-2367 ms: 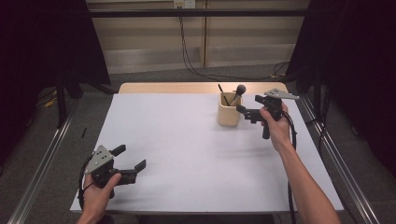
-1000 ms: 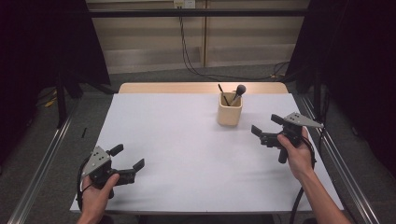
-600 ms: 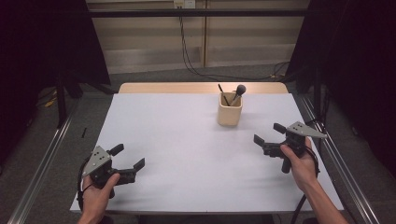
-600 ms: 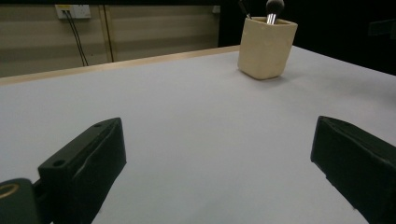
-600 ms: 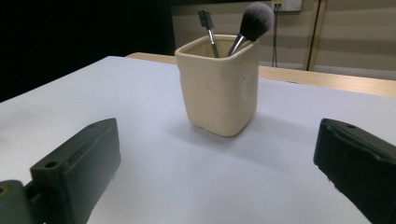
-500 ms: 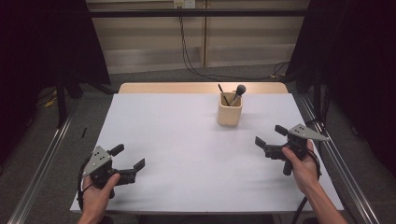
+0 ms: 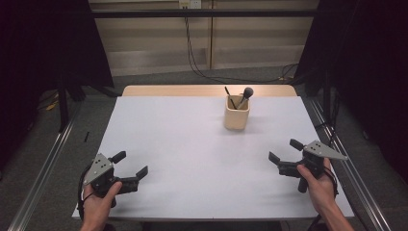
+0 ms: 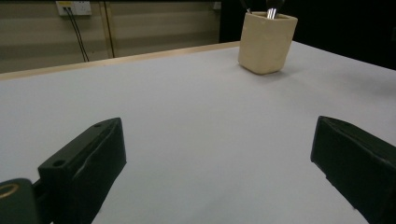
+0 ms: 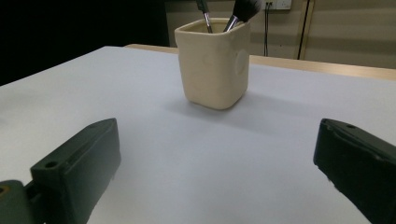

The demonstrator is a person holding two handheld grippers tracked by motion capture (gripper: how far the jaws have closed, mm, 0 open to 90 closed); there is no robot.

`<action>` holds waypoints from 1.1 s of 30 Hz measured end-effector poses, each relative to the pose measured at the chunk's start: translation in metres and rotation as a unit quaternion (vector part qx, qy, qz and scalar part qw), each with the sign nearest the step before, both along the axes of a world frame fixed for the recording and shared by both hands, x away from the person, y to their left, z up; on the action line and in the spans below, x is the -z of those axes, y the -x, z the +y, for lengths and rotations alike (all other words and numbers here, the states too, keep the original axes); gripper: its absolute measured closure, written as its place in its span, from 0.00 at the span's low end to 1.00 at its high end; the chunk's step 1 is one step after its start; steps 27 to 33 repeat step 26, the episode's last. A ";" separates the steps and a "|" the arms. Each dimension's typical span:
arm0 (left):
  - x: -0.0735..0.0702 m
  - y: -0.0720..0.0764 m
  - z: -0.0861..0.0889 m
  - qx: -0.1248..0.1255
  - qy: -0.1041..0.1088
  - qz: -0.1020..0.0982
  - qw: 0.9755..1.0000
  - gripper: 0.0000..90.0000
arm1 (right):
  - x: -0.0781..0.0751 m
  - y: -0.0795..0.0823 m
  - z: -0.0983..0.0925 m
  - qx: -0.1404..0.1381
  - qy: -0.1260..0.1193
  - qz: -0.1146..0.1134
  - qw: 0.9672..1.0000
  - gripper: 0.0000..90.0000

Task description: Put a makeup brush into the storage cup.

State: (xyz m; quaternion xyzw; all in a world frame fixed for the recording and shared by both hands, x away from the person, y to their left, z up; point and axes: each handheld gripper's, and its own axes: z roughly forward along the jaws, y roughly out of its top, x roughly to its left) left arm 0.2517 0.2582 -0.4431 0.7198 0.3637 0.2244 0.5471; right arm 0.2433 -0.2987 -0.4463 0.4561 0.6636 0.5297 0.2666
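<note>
The right hand-held gripper (image 7: pixel 286 157) had been drawn back from the cream brush holder (image 7: pixel 236 112) to the near right of the counter (image 7: pixel 192 144), jaws wide and empty. The left hand-held gripper (image 7: pixel 130 166) rested likewise open. The makeup brush (image 7: pixel 246 95) stood inside the holder, so the placing was judged finished.

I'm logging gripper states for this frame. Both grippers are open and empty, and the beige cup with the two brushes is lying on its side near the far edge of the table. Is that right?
Not quite. The beige cup stands upright, not on its side; the right gripper view shows it on its base with the two brushes sticking up out of it. The rest holds: the left gripper and right gripper are open and empty, and the cup is near the table's far edge.
</note>
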 end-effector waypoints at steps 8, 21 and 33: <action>0.000 0.003 0.001 -0.003 -0.003 -0.001 1.000 0.04 | 0.005 0.018 -0.001 0.012 -0.002 -0.007 1.000 0.01; -0.002 0.003 0.004 -0.003 -0.001 -0.006 1.000 0.04 | 0.012 0.031 -0.005 0.011 0.009 -0.009 1.000 0.02; -0.002 0.002 0.004 0.000 -0.008 -0.002 1.000 0.04 | 0.013 0.028 -0.007 0.011 0.003 -0.005 1.000 0.02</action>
